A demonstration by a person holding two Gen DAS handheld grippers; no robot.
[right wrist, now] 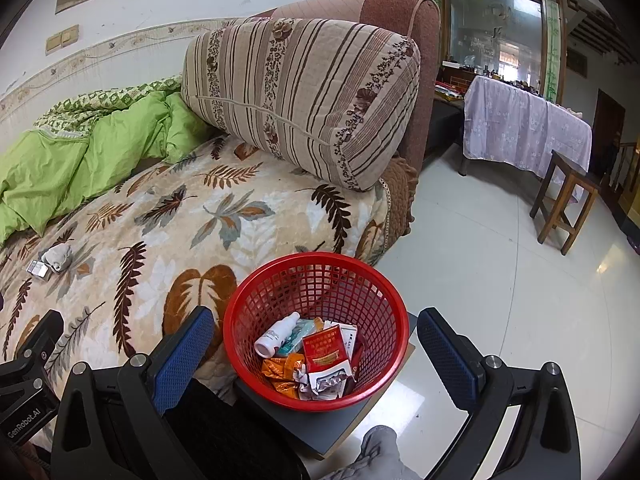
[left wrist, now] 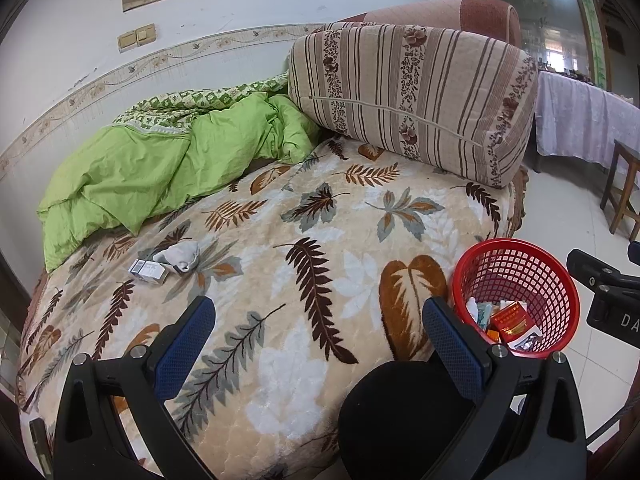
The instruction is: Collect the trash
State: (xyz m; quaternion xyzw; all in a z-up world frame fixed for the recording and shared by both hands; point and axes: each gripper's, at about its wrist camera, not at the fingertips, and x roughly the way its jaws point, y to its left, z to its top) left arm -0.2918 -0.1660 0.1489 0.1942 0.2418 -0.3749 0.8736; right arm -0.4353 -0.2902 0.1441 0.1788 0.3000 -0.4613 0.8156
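The middle of the bed (left wrist: 320,216) is a wide flat area with nothing on it, so there is free room above the leaf blanket. At the far left of the bed lie only a small box (left wrist: 149,271) and a crumpled tissue (left wrist: 180,255), touching each other. Behind them the green quilt (left wrist: 160,168) is heaped against the wall, and the big striped cushion (left wrist: 412,100) blocks the head end. The red basket (right wrist: 316,280) stands just beside the bed edge on a grey board (right wrist: 320,428); its mouth is open from above. To its right the floor (right wrist: 500,280) is bare, with a stool (right wrist: 568,200) well apart.
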